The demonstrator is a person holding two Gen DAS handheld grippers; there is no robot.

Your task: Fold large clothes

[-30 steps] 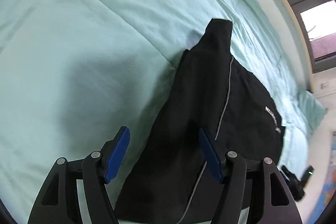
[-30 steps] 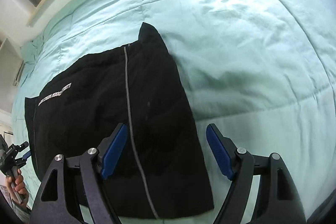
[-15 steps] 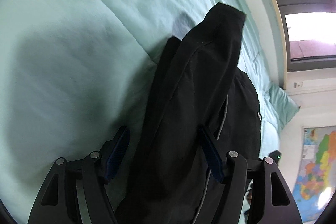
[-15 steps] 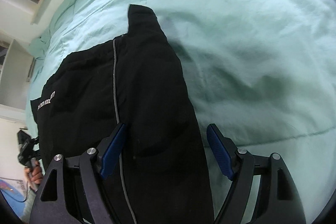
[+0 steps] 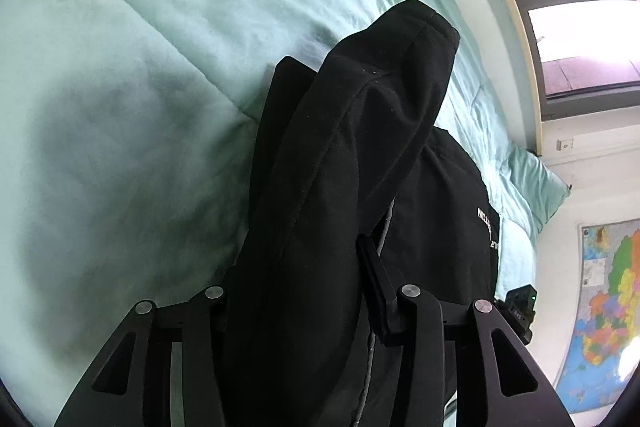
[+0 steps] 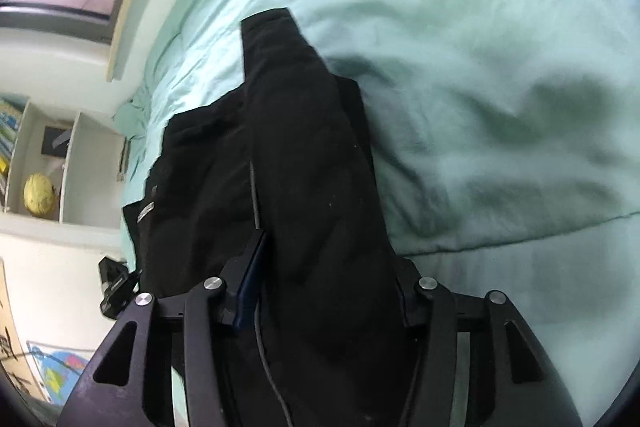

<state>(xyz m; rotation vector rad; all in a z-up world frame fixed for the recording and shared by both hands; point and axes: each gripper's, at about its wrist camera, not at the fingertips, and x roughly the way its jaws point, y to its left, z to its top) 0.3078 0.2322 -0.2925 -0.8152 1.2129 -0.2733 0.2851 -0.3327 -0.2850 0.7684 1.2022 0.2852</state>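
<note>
A pale mint quilted comforter (image 5: 140, 75) fills most of both views, soft and puffy, with stitched seams and shallow wrinkles. On it lies a black garment (image 5: 440, 195), matte and thick like fleece, with a thin grey piping line and small white lettering near its right edge in the left wrist view.

The left gripper (image 5: 296, 291) has just been closing, and its jaws now pinch a raised fold of the black garment at the lower centre of the frame; the bunched cloth hides the left finger, and the lifted fold blocks the view of much of the flat part behind it. The right gripper (image 6: 324, 283) has likewise been closing and clamps a similar ridge of the same garment (image 6: 304, 147) at lower centre, a blue pad (image 6: 252, 279) showing against the cloth.

Around: a window (image 5: 576, 39) at upper right and a coloured wall map (image 5: 604, 291) at lower right of the left view; white shelves with a yellow ball (image 6: 38, 194) at the left edge of the right view.
</note>
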